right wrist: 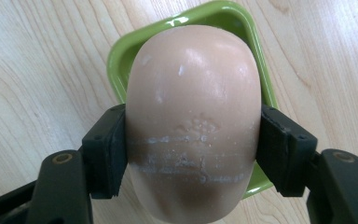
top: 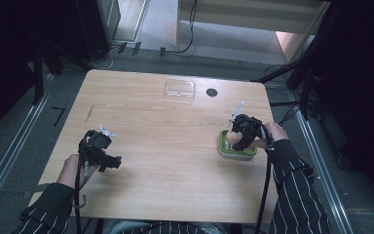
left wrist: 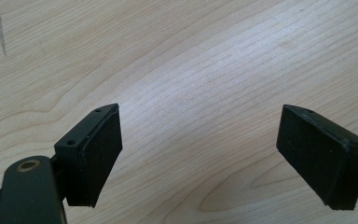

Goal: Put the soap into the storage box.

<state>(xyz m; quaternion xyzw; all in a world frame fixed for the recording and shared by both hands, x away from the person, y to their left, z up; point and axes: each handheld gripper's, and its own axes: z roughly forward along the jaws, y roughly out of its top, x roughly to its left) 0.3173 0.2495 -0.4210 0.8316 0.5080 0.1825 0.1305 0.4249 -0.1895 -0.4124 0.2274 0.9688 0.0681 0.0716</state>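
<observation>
The right gripper (right wrist: 193, 149) is clamped on a pale pink bar of soap (right wrist: 193, 121), its black pads pressed against the bar's two long sides. The soap sits directly over a green dish (right wrist: 116, 60), whose rim shows from about ten o'clock round to two o'clock of the bar. In the high view the dish (top: 226, 152) lies on the wooden table (top: 165, 161) toward its four o'clock edge. The left gripper (left wrist: 200, 149) hovers over bare wood at about eight o'clock, jaws wide apart, nothing between them. A clear lid (top: 180, 89) lies near twelve o'clock.
</observation>
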